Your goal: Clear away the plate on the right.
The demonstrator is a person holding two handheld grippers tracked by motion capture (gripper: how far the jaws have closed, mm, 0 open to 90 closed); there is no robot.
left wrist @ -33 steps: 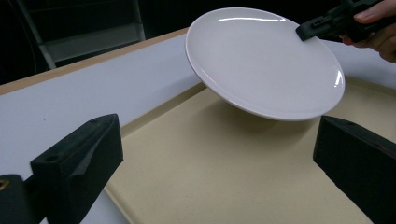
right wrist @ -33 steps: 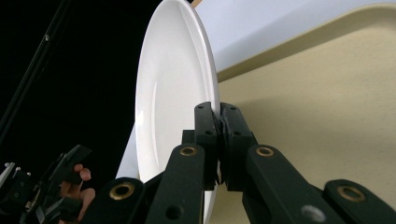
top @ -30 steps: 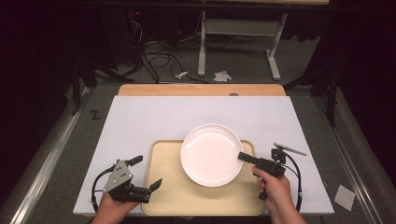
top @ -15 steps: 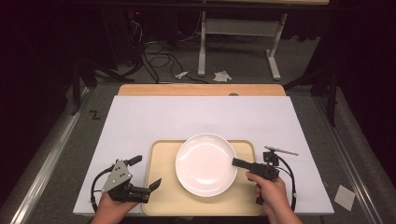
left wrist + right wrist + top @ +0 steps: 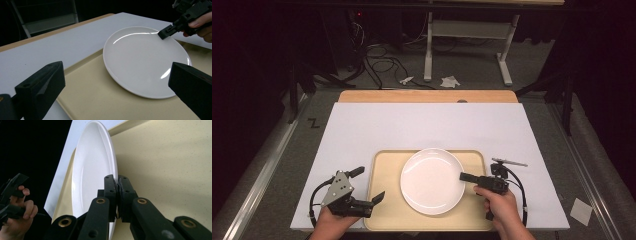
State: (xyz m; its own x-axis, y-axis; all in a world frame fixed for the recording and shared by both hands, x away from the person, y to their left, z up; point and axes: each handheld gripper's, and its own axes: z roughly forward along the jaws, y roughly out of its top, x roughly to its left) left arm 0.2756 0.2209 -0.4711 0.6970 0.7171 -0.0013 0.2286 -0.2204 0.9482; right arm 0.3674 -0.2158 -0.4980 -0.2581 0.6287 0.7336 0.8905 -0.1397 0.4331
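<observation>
A white plate [image 5: 432,180] lies over the beige tray [image 5: 384,215] near the table's front edge. My right gripper [image 5: 463,176] is shut on the plate's right rim, and in the right gripper view [image 5: 117,187] both pads pinch the thin edge of the plate [image 5: 90,170]. The left gripper view shows that same grip [image 5: 162,33] at the far side of the plate [image 5: 142,60]. My left gripper [image 5: 369,183] is open at the tray's left edge, its jaws wide apart with nothing between them [image 5: 117,77].
White paper [image 5: 427,125] covers the table, with a wooden strip [image 5: 427,96] along its far edge. Cables and a desk frame [image 5: 462,45] stand on the dark floor beyond. The tray [image 5: 162,165] is bare to the plate's right.
The right gripper has pulled the plate leftward and nearer to the person across the tray. The left gripper has stayed where it was.
</observation>
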